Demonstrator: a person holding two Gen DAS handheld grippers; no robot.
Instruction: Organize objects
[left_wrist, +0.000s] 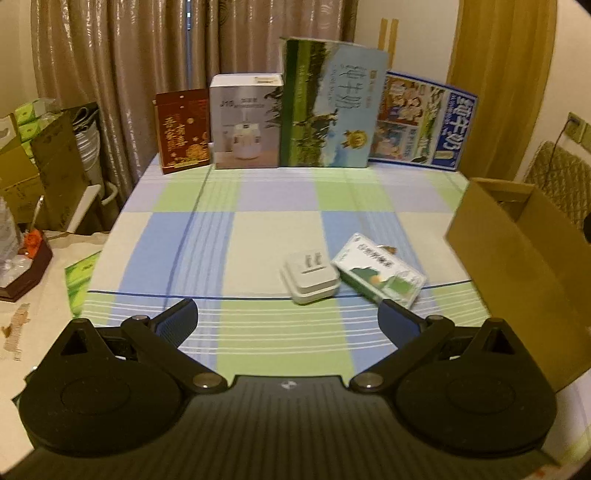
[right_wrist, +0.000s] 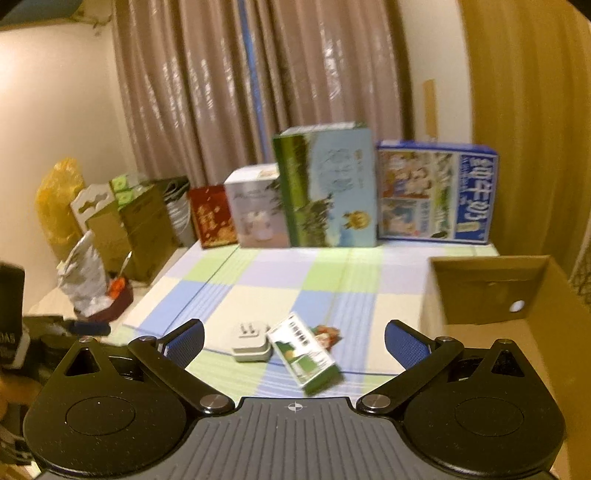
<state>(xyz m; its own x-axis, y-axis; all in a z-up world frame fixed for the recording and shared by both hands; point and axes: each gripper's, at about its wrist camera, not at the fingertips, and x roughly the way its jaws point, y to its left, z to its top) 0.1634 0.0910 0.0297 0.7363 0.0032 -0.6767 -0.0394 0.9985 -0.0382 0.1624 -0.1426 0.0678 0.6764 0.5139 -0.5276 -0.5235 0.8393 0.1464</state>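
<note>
a white plug adapter (left_wrist: 309, 278) with two prongs up and a green-and-white small box (left_wrist: 378, 274) are seen touching, near the tabletop's (left_wrist: 258, 229) front edge, left of a cardboard box (left_wrist: 517, 266). the left gripper (left_wrist: 288, 323) and right gripper (right_wrist: 294, 345) are spread wide, nothing held.

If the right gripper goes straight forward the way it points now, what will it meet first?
Probably the green and white box, lying on the checked cloth between the open right gripper fingers. Depth is uncertain.
</note>
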